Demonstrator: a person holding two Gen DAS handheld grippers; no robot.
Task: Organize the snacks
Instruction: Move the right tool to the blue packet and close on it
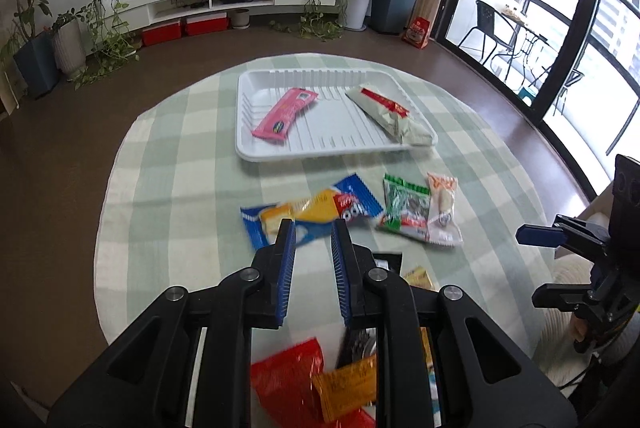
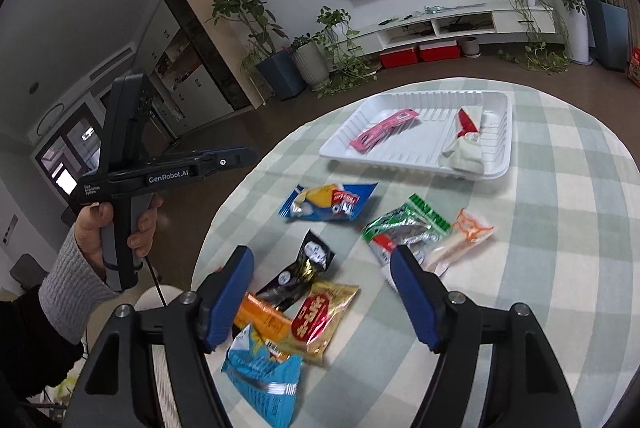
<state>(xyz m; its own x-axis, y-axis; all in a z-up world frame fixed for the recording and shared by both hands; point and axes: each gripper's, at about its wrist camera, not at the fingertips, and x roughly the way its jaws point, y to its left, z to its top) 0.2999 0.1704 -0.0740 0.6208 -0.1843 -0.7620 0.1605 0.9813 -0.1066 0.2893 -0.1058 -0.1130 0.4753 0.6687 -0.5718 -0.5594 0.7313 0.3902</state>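
A: Left gripper (image 1: 313,228)?
B: Pressed nearly together, nothing pinched, above the blue packet (image 1: 310,214).
A: Right gripper (image 2: 322,260)?
B: Spread wide, empty, over the black packet (image 2: 298,270) and gold packet (image 2: 324,316).
A: Tray (image 1: 256,152)?
B: At the far side of the checked cloth (image 1: 180,156), with a pink bar (image 1: 286,114) on the left and a white-red packet (image 1: 390,114) on the right.
A: Green packet (image 2: 404,228)?
B: Near the tray, loose on the cloth.

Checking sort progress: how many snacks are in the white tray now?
2. A pink packet lies on the left side of the white tray, a white-and-red packet on the right. Nothing seems hidden; the rest sit on the cloth.
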